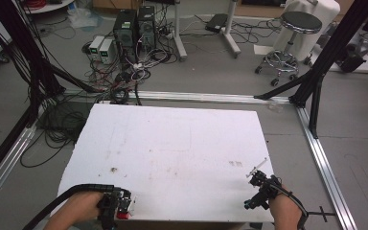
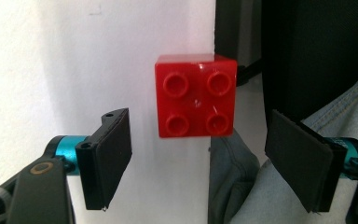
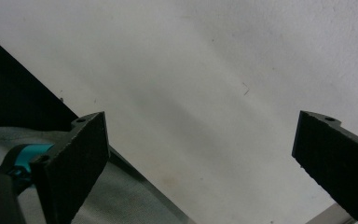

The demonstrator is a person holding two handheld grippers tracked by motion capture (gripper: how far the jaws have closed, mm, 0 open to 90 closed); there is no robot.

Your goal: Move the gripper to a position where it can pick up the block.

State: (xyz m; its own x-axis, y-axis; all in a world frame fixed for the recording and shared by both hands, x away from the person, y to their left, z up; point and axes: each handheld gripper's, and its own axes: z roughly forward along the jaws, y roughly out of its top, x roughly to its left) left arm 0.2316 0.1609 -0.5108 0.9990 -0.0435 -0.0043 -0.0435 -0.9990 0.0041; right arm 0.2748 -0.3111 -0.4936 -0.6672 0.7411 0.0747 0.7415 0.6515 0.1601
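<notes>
Glossy red plastic brick (image 2: 196,95) on a matt white table (image 2: 74,65)

A lab or test space: a white worktop (image 1: 172,143) stands inside a black and aluminium frame (image 1: 316,96), with computer towers (image 1: 134,26), tangled cables (image 1: 120,76) and a wheeled stool (image 1: 294,28) on grey floor (image 1: 211,72).

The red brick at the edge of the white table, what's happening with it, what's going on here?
A person sits at a white table with a two-jaw gripper in each hand. The left gripper is open and lined up on a red four-stud building brick sitting at the near edge of the table; its jaws stand apart on either side, not touching the brick. The right gripper is also open, holding nothing, over bare table near the near right corner. Nothing has been grasped yet.
</notes>
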